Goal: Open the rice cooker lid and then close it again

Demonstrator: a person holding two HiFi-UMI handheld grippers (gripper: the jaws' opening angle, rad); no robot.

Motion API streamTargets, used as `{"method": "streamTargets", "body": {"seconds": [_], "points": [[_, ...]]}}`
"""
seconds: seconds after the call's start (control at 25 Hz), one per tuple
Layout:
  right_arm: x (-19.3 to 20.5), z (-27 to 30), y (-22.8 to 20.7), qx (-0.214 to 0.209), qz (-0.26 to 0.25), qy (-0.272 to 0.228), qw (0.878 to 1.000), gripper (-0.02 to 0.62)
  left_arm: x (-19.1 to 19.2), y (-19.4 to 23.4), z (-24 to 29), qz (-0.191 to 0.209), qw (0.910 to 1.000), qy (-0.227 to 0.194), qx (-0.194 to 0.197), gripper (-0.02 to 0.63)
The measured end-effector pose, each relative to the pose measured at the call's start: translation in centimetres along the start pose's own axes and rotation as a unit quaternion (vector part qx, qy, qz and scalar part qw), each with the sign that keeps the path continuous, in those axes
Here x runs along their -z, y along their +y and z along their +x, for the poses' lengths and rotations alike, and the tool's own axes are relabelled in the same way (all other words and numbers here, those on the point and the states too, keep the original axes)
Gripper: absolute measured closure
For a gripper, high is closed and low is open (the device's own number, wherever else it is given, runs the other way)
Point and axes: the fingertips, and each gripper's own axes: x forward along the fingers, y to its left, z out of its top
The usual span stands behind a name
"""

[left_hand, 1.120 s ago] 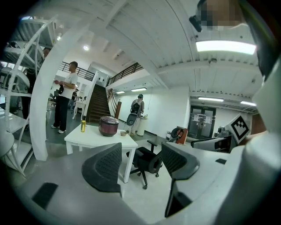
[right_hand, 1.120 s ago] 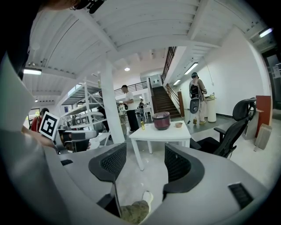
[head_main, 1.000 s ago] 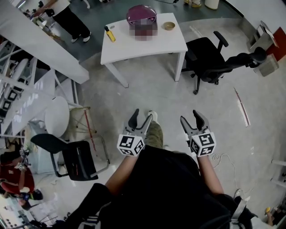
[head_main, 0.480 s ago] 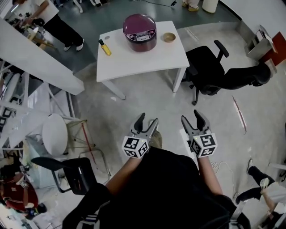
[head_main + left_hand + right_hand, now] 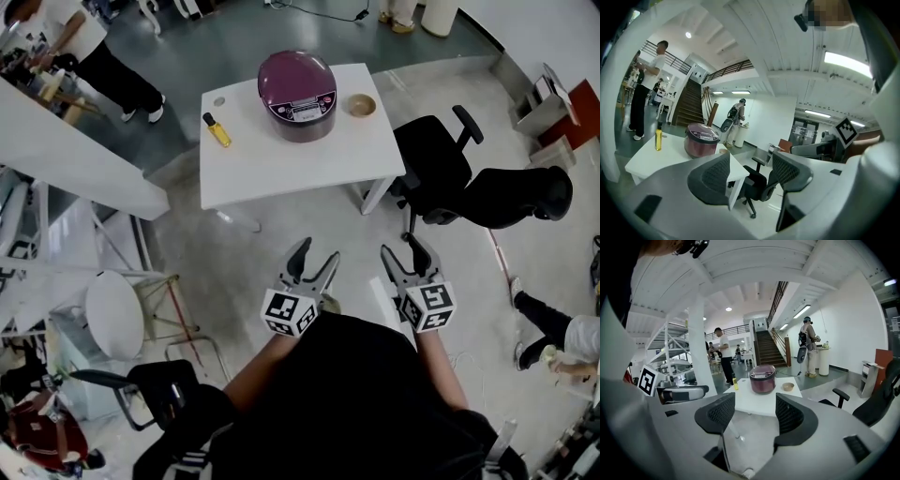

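Maroon round rice cooker [image 5: 297, 96], lid down, sits on a white table [image 5: 281, 169] well ahead of both jaws. Left gripper [image 5: 315, 251] and right gripper [image 5: 401, 246] are spread and hold nothing. This looks like the approach stage; the next move calls for closing in on the lid.

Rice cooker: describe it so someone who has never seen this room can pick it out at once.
Look at the white table beside the black office chair. On it the rice cooker stands between a slim yellow bottle and a small tan bowl. It is much the biggest of the three: round, maroon, lid shut.
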Motion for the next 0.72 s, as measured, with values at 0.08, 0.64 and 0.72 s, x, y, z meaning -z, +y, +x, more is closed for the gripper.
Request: {"method": "streamTargets", "body": {"seconds": [0.08, 0.64, 0.72], "points": [[-0.5, 2.0, -0.2, -0.003, -0.001, 0.007, 1.0, 0.356, -0.8, 1.9, 1.1, 0.001, 1.0, -0.001, -0.002, 0.345], [-1.7, 10.3, 0.3, -0.02, -0.02, 0.041, 0.999, 0.356, -2.3, 10.2, 5.2, -0.021, 0.9996, -0.008, -0.014, 0.345], [-1.3, 10.7, 0.7, -0.026, -0.018, 0.047, 0.998, 0.356, -2.3, 10.3, 5.3, -0.024, 0.9995, -0.009, -0.016, 0.345]]}}
